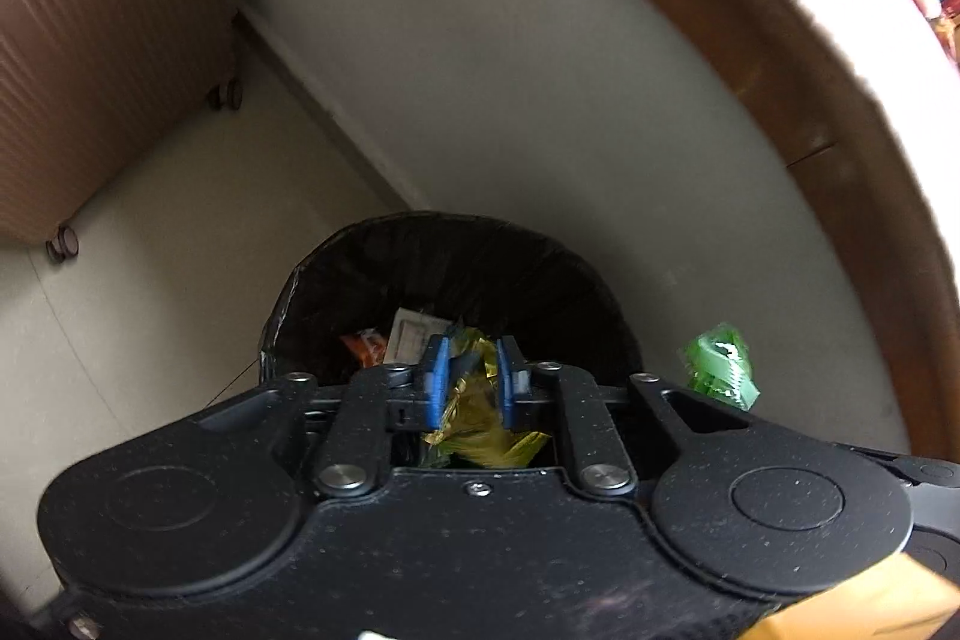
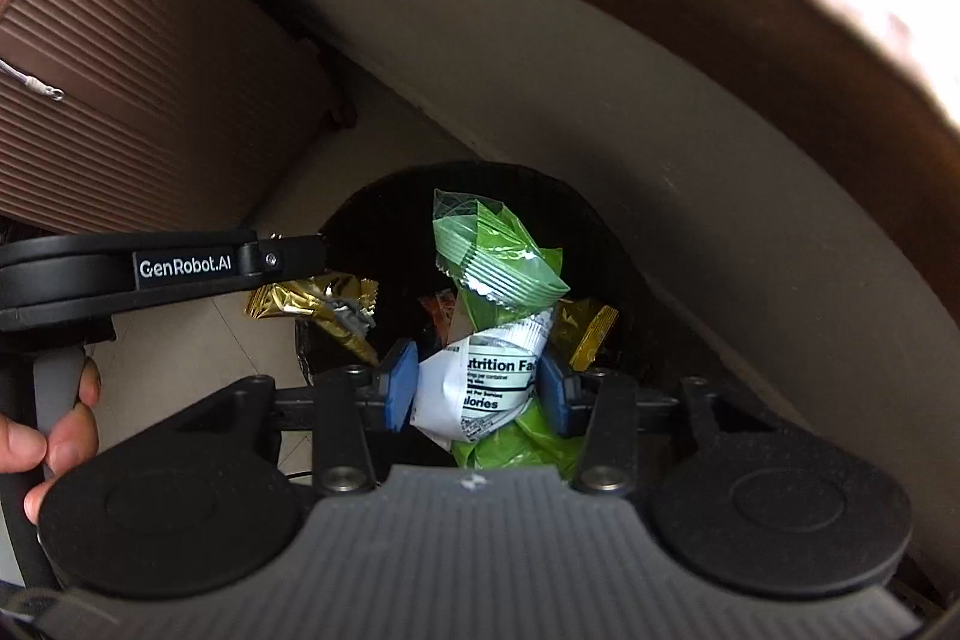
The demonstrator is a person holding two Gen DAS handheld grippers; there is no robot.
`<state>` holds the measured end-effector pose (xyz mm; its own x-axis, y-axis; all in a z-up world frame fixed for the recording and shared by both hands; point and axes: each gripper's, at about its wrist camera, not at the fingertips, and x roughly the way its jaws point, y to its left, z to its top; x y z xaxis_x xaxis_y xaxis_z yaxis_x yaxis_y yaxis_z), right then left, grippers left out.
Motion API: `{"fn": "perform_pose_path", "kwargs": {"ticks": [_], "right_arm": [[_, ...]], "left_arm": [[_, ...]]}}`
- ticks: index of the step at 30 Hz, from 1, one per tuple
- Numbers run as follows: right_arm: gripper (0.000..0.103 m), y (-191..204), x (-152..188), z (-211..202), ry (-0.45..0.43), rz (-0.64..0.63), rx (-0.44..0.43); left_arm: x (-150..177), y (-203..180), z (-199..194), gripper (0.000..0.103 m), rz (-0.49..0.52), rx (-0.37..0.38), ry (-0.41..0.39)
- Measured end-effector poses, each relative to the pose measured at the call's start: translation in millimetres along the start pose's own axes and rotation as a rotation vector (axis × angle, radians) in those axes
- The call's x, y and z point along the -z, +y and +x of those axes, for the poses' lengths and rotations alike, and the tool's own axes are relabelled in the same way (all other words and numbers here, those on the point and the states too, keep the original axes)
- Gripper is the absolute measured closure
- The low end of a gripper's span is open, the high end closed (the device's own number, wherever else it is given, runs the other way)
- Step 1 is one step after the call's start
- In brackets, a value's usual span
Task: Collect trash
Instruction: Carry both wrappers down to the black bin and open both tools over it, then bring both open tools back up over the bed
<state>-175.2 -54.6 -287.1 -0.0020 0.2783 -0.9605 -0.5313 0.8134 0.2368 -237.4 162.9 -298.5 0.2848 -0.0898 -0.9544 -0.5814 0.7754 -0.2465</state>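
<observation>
A bin lined with a black bag point(image 1: 420, 250) stands on the floor by the wall, right below both grippers. My left gripper point(image 1: 471, 370) points down into it, and a crumpled gold wrapper point(image 1: 474, 412) fills the narrow gap between its blue pads. In the right wrist view that left gripper point(image 2: 354, 316) reaches in from the left with the gold wrapper point(image 2: 306, 301) sticking out sideways. My right gripper point(image 2: 477, 376) hangs over the bin point(image 2: 600, 232) with a bulky green-and-white wrapper point(image 2: 492, 268) wedged between its pads. Several wrappers lie in the bin.
A ribbed brown suitcase on wheels point(image 1: 90, 40) stands left of the bin. A round wooden table's edge point(image 1: 780, 70) overhangs above and to the right. A person's hand point(image 2: 60, 436) grips the left gripper's handle. An orange packet point(image 2: 435, 310) and a gold packet point(image 2: 591, 331) lie inside the bin.
</observation>
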Motion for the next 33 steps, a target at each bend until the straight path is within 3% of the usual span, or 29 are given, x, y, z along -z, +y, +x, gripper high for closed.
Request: {"fn": "perform_pose_path", "kwargs": {"ticks": [1, 2, 3, 9, 14, 20, 25, 33], "right_arm": [[0.037, 0.2, -0.4, 2.2, -0.001, -0.002, 0.001], [0.033, 0.9, -1.0, 3.4, 0.001, -0.011, -0.005], [0.032, 1.8, -1.6, 3.8, 0.003, -0.022, -0.009], [0.026, 5.0, -8.9, -2.1, 0.002, -0.088, -0.005], [0.026, 0.0, -15.2, -29.3, -0.058, -0.088, -0.022], [0.023, -20.4, -26.6, -94.5, -0.197, -0.068, -0.057], [0.020, -53.0, -44.7, -153.5, -0.326, -0.013, -0.069], [0.017, -142.9, -94.3, -231.2, -0.535, 0.140, 0.023]], "left_arm": [[0.6, -0.4, 0.6, 0.073, -0.008, -0.005, -0.007], [4.7, 3.4, -2.0, 0.055, -0.017, -0.011, -0.016], [6.3, 4.2, -3.3, 0.045, -0.028, -0.018, -0.026], [5.6, 12.2, -11.1, 0.041, -0.061, -0.033, -0.041], [1.2, 1.2, -42.7, 0.037, -0.016, -0.031, -0.117], [-12.8, -39.5, -93.2, 0.025, 0.065, -0.023, -0.248], [-31.8, -82.7, -132.5, 0.022, 0.132, -0.003, -0.331], [-88.8, -178.5, -169.4, 0.018, 0.226, 0.076, -0.429]]}}
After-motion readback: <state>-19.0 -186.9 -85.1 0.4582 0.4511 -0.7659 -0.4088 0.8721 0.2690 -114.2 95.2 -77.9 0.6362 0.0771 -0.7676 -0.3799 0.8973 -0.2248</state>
